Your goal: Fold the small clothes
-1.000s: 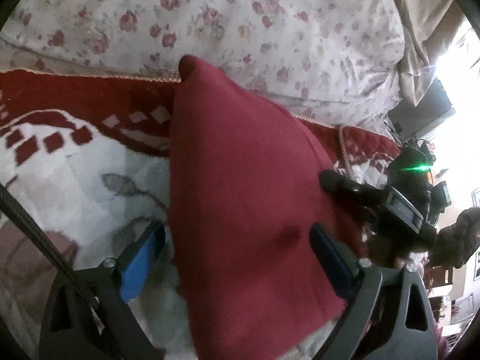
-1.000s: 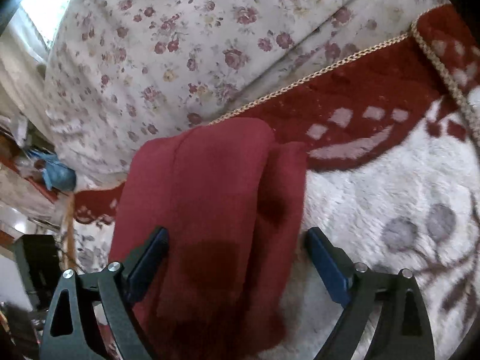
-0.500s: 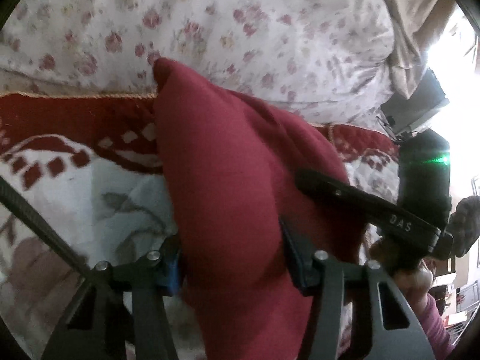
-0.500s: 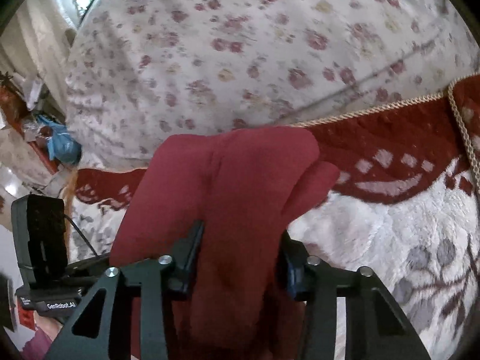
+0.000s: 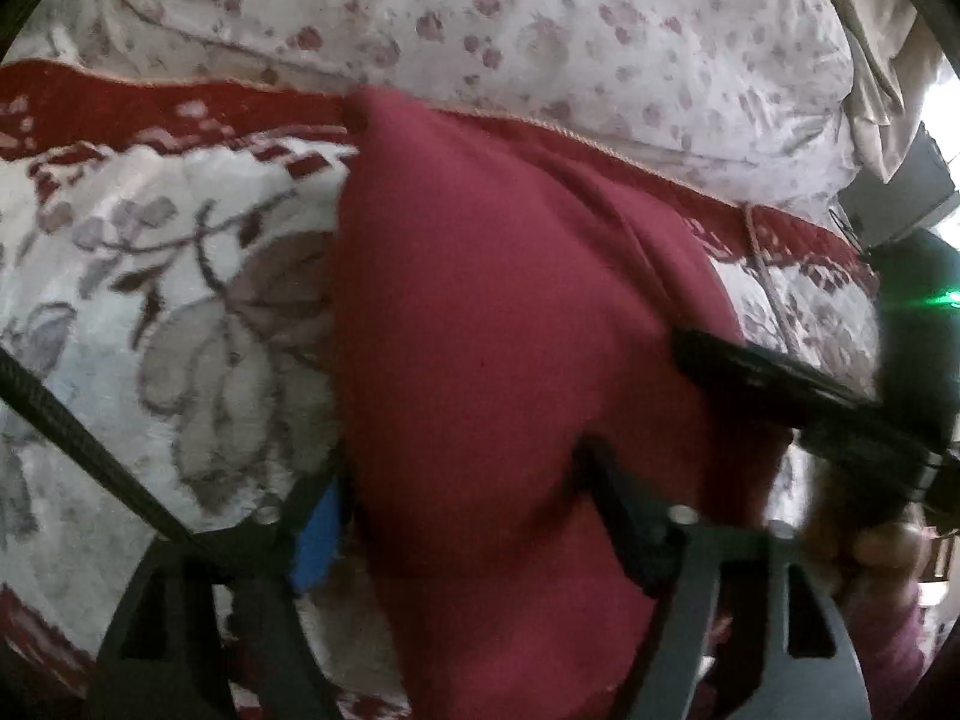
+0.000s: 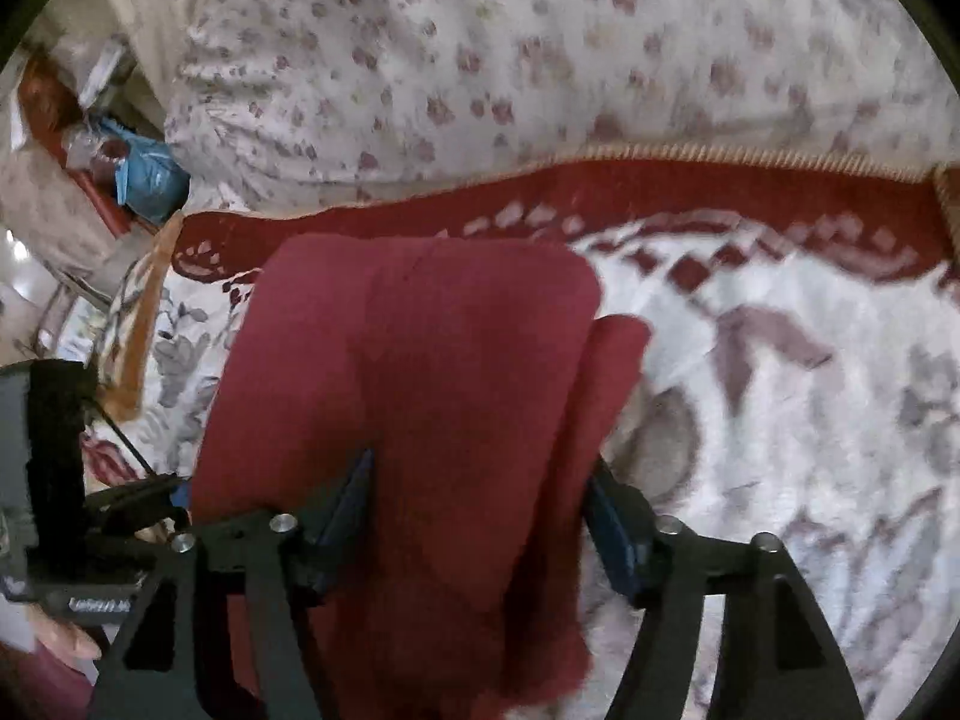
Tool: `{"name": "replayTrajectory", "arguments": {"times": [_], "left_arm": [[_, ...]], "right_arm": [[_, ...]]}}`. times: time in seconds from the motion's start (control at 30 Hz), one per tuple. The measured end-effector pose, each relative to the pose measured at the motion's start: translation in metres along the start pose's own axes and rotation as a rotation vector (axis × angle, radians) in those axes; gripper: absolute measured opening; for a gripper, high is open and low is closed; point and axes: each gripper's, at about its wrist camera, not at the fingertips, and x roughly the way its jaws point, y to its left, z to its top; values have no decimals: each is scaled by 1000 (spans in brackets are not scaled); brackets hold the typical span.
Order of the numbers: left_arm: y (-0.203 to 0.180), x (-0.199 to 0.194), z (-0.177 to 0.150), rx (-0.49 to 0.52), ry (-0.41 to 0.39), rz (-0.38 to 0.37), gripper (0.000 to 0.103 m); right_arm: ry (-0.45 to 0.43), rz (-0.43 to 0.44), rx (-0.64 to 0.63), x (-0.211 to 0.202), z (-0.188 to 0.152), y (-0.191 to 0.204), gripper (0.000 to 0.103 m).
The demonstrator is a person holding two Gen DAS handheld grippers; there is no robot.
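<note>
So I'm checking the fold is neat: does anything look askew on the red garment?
Slightly: in the right wrist view a lower layer of the red garment sticks out past the top layer's right edge, so the edges aren't aligned.

Plain dark-red garment (image 5: 510,360), rose-sprigged white quilt (image 5: 540,30)

One red garment (image 5: 498,372), clamped between both tools. Two tools: left tool (image 5: 462,516), right tool (image 6: 480,498). One patterned red-and-white blanket (image 6: 780,396) beneath tools. One floral quilt (image 6: 540,60) beyond tools. One blue bag (image 6: 147,177), far left of right tool.
</note>
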Motion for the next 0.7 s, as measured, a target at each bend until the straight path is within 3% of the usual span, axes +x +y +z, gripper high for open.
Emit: {"name": "replayTrajectory", "arguments": {"times": [0.1,0.2,0.27,0.33,0.4,0.53,0.7], "left_arm": [[-3,-16,-4,36,-81,78,84],[-1,-25,-11,36,-148,157,87],[0,-28,-16,31,-168,162,87],[2,-32,-20,8,-202,174,87],[3,-38,-22,-11,-238,188,87],[2,-48,-30,-46,-281,211,87],[-3,-58,-35,-47,-313,226,87]], "right_arm": [[-52,-63,-51,-28,-2,11,76],[-122,-37,-125,-63,-8,28,75],[-126,2,-196,-72,-17,44,62],[-94,-2,-302,-65,-28,62,57],[-57,-80,-368,-44,-38,74,52],[6,-213,-364,-10,-53,61,51],[-19,-194,-337,-21,-54,57,51]]}}
